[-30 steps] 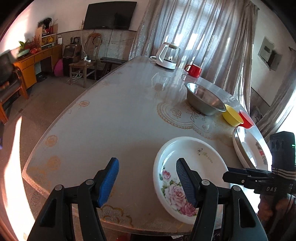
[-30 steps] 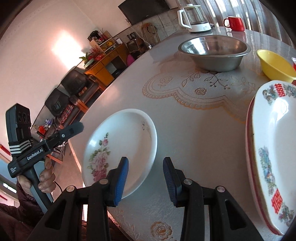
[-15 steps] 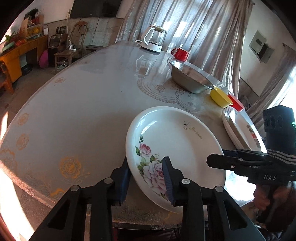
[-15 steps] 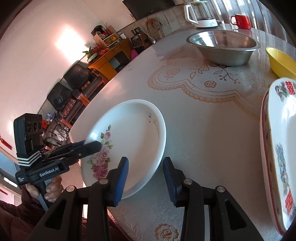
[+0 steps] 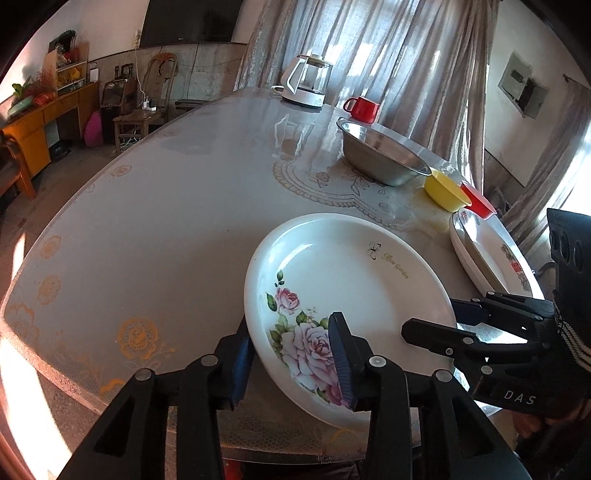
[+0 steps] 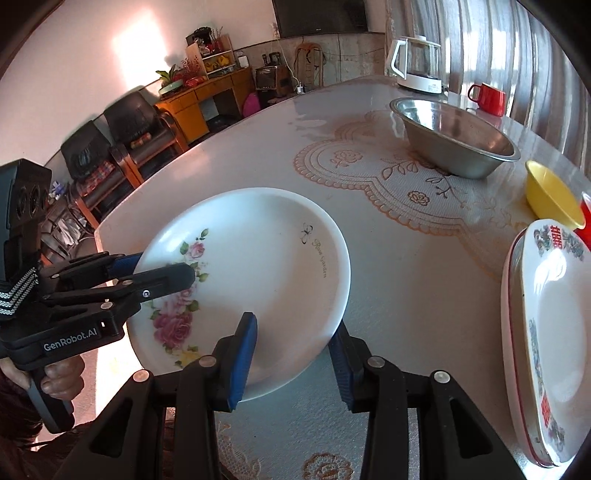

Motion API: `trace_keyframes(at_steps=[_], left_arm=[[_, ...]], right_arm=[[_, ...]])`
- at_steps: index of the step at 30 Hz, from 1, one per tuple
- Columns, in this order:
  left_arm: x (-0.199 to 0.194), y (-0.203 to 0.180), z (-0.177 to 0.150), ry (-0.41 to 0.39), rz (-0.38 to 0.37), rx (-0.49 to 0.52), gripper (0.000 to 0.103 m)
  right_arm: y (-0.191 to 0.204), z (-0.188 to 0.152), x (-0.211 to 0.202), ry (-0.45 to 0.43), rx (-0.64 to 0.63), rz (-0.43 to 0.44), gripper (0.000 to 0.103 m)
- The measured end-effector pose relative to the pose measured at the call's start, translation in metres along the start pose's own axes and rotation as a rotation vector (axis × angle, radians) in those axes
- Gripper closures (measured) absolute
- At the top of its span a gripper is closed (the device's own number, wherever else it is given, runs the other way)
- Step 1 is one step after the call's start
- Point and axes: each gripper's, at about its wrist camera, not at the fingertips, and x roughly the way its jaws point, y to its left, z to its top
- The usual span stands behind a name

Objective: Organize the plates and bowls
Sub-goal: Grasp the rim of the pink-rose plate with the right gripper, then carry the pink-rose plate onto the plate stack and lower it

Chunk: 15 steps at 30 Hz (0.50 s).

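Surface: a large rounded table [image 5: 166, 206] under a glossy cover with lace-like gold printing, a big medallion near its middle and small rosettes along the rim.
Rose plate: the white plate [image 5: 351, 280] with pink roses sits at the near edge of the table, tipped, between the two grippers.
Left gripper: the left gripper [image 5: 290, 347] is clamped on the plate's rim, one blue pad under the outside edge and the other on the rose print. Its jaws have just been opening slightly, with the rim between them.
Right gripper: the right gripper [image 6: 291, 350] has its jaws apart, straddling the opposite side of the rim, one pad above the plate and one below. I cannot see either pad pressing.
Hand: a hand [image 6: 61, 380] grips the left gripper's handle beyond the table's edge.
Far right of table: a steel bowl [image 5: 384, 158], then a yellow bowl [image 5: 445, 190] touching a red bowl [image 5: 478, 201], then a stack of patterned plates [image 6: 554, 314] at the right edge, near the rose plate but apart from it.
Far end: a white kettle [image 5: 304, 83] and a red mug [image 5: 362, 109] by the curtains [image 5: 388, 55].
Open room: the whole left half of the table is bare, from the near edge to the kettle.
Room: a dark television [image 5: 188, 22] hangs on the back wall, with an orange sideboard [image 5: 48, 122] and a wooden chair [image 5: 147, 107] below it. Black armchairs [image 6: 125, 125] line the left wall.
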Motion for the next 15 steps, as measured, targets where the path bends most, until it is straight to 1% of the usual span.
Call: trace_keyframes(at_steps=[8, 15], left_arm=[[0.000, -0.005, 0.000, 0.006, 0.012, 0.023, 0.064], [0.003, -0.011, 0.000, 0.012, 0.002, 0.030, 0.064]], right_arm=[[0.006, 0.001, -0.002, -0.024, -0.008, -0.028, 0.064], [0.002, 0.001, -0.010, -0.059, -0.003, -0.056, 0.064]])
